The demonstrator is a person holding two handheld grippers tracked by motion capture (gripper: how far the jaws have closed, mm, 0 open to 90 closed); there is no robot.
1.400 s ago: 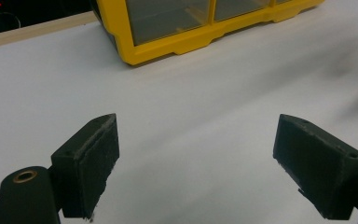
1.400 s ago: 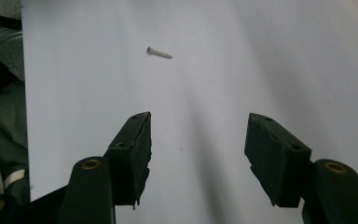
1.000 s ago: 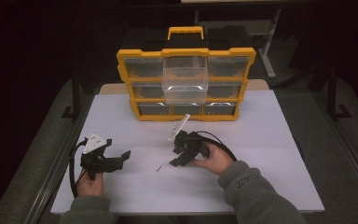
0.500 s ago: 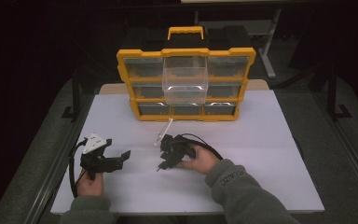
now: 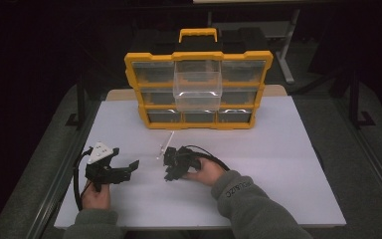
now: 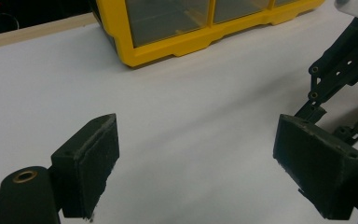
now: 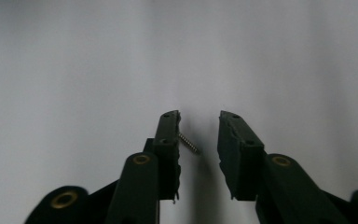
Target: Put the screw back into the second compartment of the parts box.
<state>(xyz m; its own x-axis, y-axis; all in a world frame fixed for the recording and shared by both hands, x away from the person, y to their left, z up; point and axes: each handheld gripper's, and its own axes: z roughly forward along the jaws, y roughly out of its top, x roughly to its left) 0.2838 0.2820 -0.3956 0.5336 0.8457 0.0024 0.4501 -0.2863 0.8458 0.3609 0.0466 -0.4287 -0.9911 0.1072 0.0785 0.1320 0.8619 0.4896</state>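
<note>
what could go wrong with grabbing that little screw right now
1. The screw lies slanted between the right gripper pads, touching or close against one pad only; the jaws have just been closing, so it may roll or flick out instead of being pinched.
2. The screw is thin and lies flat on the white table, so the pads could close above it and miss.
3. The left gripper waits open, too far aside to catch a slip.

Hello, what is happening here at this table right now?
A person holds a gripper in each hand over a white table. The right gripper is down at a small screw; its jaws have just been closing, with the screw between them but a gap still showing. The left gripper waits open with nothing in it. Behind stands a yellow organizer box with one clear drawer pulled out.
</note>
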